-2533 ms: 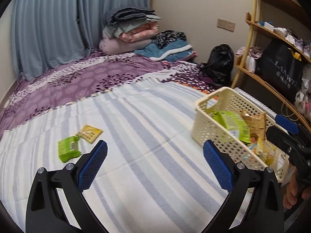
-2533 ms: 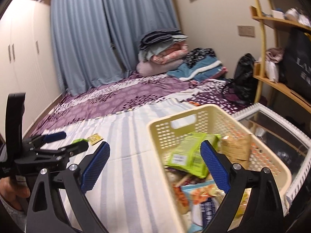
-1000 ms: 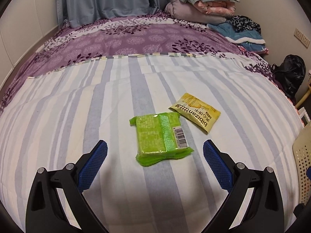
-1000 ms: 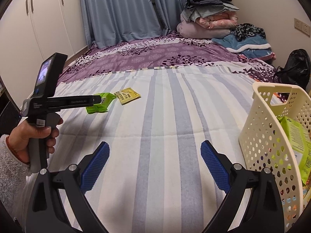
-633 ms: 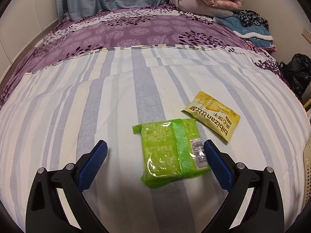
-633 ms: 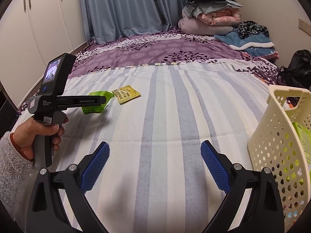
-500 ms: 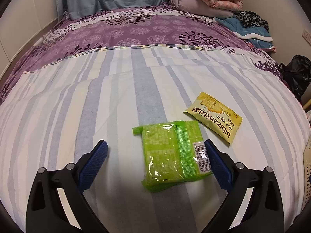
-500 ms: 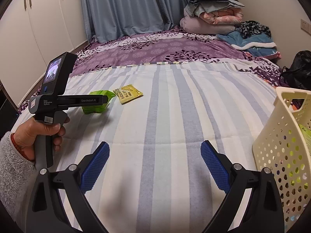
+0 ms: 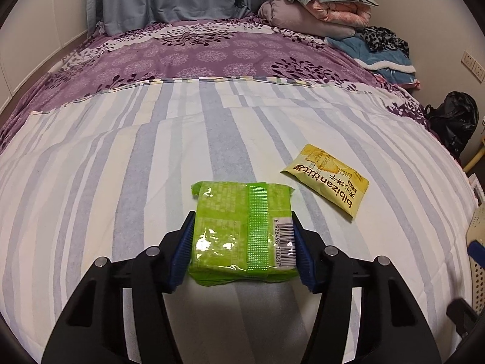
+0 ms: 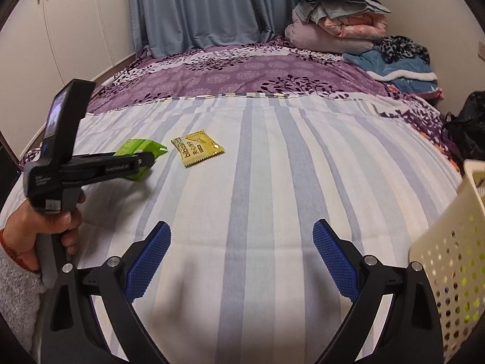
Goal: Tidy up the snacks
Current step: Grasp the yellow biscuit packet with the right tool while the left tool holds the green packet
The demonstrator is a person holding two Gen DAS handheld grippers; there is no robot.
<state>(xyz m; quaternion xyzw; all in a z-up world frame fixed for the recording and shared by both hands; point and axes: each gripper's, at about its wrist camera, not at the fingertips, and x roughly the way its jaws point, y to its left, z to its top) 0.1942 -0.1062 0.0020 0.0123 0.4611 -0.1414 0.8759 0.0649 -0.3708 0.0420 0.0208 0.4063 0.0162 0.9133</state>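
Note:
My left gripper [image 9: 242, 227] is shut on a green snack packet [image 9: 242, 227], its blue pads pressed on both sides, on the striped bed sheet [image 9: 121, 182]. A yellow snack packet [image 9: 329, 177] lies just to the right of it. In the right wrist view the left gripper [image 10: 145, 159] holds the green packet [image 10: 136, 148] at the left, with the yellow packet [image 10: 197, 150] beside it. My right gripper [image 10: 241, 257] is open and empty, low over the sheet. The cream basket [image 10: 454, 267] stands at the right edge.
A purple floral cover [image 9: 197, 54] spreads over the far half of the bed. Folded bedding [image 9: 321, 6] is piled at the far right corner. A black bag [image 9: 453, 121] sits off the bed's right side. White cupboards [image 10: 60, 30] line the left wall.
My left gripper moved forward over the green packet and closed on it. My right gripper swung left, so the basket slid to the right edge of its view.

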